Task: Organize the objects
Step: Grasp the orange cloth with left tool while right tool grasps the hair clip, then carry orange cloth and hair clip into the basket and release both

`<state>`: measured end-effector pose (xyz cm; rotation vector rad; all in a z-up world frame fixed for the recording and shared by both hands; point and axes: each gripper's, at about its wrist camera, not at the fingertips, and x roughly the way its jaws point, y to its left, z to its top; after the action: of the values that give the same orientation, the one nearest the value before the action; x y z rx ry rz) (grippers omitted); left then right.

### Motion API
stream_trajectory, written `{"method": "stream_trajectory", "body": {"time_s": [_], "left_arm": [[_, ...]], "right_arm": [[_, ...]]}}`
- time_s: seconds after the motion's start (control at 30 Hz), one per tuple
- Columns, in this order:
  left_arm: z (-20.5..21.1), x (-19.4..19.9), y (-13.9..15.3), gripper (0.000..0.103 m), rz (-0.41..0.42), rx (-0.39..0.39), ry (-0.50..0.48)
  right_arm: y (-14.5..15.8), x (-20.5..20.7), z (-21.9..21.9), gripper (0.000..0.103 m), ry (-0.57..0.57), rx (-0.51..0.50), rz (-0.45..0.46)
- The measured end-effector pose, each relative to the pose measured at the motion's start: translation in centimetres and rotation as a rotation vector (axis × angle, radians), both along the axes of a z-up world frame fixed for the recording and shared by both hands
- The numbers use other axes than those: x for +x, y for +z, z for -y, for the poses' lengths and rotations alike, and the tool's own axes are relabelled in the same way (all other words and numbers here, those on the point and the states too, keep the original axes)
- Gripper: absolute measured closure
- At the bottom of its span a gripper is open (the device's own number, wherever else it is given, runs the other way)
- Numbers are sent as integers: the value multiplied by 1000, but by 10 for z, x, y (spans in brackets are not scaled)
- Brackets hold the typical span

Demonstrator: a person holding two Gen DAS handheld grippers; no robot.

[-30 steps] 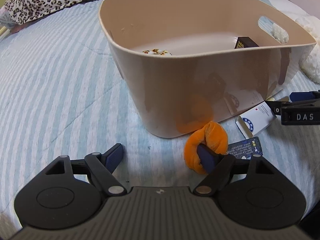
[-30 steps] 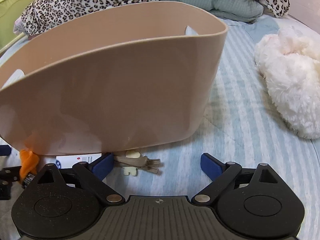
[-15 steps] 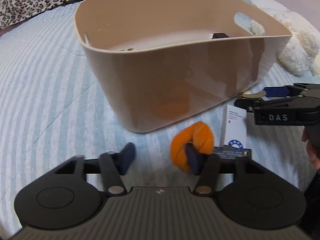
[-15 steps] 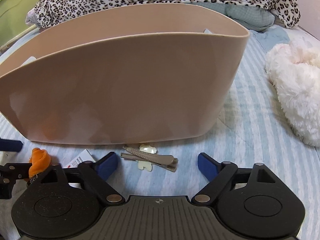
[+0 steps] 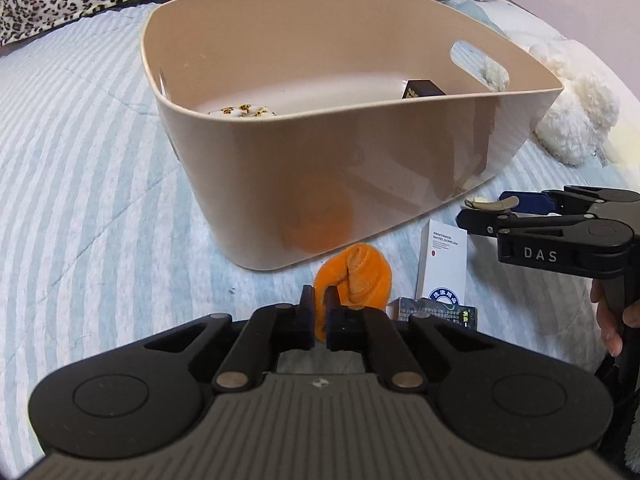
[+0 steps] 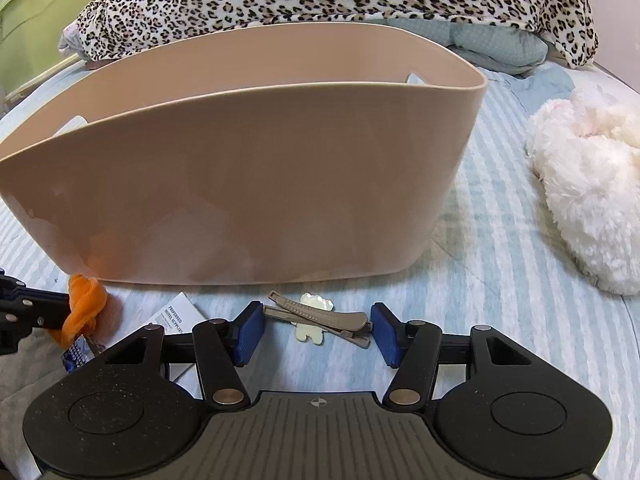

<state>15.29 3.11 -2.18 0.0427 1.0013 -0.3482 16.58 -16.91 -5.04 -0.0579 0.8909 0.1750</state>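
Orange scrunchie (image 5: 352, 276) pinched by left gripper (image 5: 319, 300), right gripper (image 6: 317, 322) closing astride hair clip (image 6: 320, 314), contact unclear

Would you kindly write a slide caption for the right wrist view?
Right tool closing around a taupe hair clip on the striped bedspread, before the beige tub.

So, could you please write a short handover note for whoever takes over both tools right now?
Left tool: shut on the orange plush scrunchie, which lies on the striped bedspread.
Right tool: jaws have just been closing around the taupe hair clip; pads look not quite on it yet.
Done: a leopard-print scrunchie and a small dark box sit in the beige plastic tub.
Left: lift scrunchie and clip into the tub, then the white carton and dark blue packet beside it.
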Motion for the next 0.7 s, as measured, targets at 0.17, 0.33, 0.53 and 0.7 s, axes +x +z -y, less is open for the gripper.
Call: {"method": "stream_trajectory", "body": {"time_s": [0.17,0.33,0.53,0.7], "left_arm": [[4,-6,6,100,30,10,5],[0,-15,15,100,63,11,24],[-4,-23,29,100,104,2,31],[-2,-34,47,100,158,0,15]], "right_arm": [[6,-6,2,48,-9,8,6],[19,-16,6,48,-19,25,33],[30,-33,13,48,-29,41,72],[46,-44,17,48,-33,53,108]]}}
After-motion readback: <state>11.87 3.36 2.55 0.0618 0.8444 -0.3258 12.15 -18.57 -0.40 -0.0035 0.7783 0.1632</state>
